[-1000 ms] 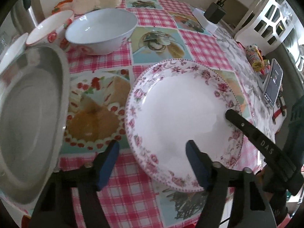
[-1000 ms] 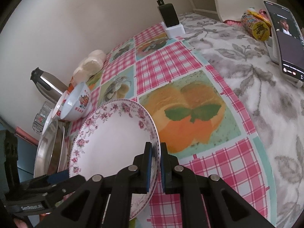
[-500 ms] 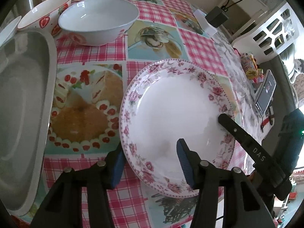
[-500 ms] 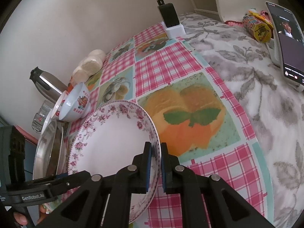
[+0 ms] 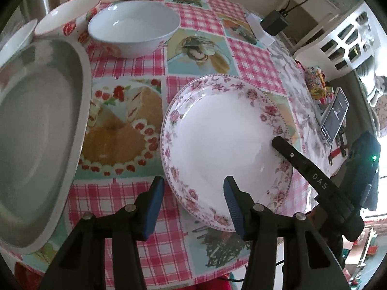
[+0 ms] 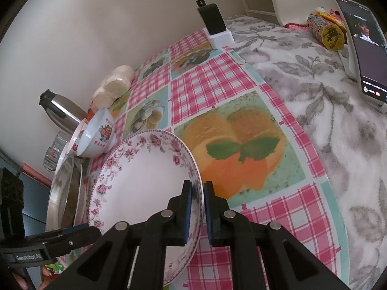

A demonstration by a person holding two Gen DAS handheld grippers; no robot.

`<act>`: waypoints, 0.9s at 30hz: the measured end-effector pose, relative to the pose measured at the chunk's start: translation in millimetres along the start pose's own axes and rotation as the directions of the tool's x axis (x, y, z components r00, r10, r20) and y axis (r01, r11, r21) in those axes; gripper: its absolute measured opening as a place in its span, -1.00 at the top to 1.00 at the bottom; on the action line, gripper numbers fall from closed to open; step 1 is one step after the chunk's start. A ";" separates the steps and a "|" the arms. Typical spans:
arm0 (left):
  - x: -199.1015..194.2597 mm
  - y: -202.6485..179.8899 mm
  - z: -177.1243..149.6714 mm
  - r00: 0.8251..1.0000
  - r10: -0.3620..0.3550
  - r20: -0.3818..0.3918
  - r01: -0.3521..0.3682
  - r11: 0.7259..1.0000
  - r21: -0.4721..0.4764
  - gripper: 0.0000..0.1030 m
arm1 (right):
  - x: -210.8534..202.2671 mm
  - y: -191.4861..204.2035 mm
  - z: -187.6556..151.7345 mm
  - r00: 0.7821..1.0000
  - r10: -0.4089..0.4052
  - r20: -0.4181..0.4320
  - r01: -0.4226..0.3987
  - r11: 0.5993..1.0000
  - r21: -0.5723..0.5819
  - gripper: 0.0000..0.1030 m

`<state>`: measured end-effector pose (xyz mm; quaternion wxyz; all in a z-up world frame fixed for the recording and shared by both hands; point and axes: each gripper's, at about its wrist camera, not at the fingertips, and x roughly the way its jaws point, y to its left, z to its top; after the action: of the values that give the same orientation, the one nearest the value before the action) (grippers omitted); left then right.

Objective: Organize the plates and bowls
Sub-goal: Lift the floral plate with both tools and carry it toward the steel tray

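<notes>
- Floral plate (image 5: 225, 142), face up and round with no long axis, sits right of the steel tray (image 5: 36, 130), not yet stacked.
- Right gripper (image 6: 197, 189) is clamped on the plate's rim; the far edge looks slightly raised.
- Left gripper (image 5: 193, 194) hangs wide apart over the near rim, empty.
- White bowl (image 5: 133, 27) and patterned bowls (image 5: 67, 15) wait beyond the tray; I judge the sorting barely begun.

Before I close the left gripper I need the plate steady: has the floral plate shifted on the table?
No. The floral plate still sits right beside the cake picture, its left rim at that picture's edge as before.
</notes>
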<state>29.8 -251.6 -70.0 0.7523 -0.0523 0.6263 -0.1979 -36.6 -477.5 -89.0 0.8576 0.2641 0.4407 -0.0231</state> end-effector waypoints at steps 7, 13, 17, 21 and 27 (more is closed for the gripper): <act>7.3 2.9 4.4 1.000 -0.016 0.017 0.017 0.999 -0.035 -0.01 | -0.6 -0.2 -1.6 1.000 0.007 0.006 -0.007 1.000 0.002 0.78; 14.5 -4.5 7.8 1.000 -0.002 0.029 0.002 1.000 0.000 0.05 | 0.0 0.9 0.4 1.000 0.001 0.006 -0.001 1.000 -0.018 0.77; 21.3 -3.5 10.8 0.999 0.001 0.034 -0.001 1.000 0.002 0.18 | 0.4 1.4 2.7 1.000 -0.006 0.004 0.006 0.999 -0.038 0.77; 23.4 -6.8 15.1 0.998 0.004 0.057 -0.005 1.000 0.019 0.22 | 0.7 -0.6 5.9 1.000 -0.017 0.003 0.017 0.999 -0.052 0.77; 27.4 -7.6 22.4 0.997 -0.011 0.073 0.010 1.000 0.019 0.22 | -0.3 -5.4 9.3 1.000 -0.017 -0.005 0.017 0.998 -0.066 0.77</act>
<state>53.3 -272.3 -88.0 0.7740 -0.0557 0.5963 -0.2058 -31.4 -486.7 -86.7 0.8645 0.2319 0.4457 -0.0149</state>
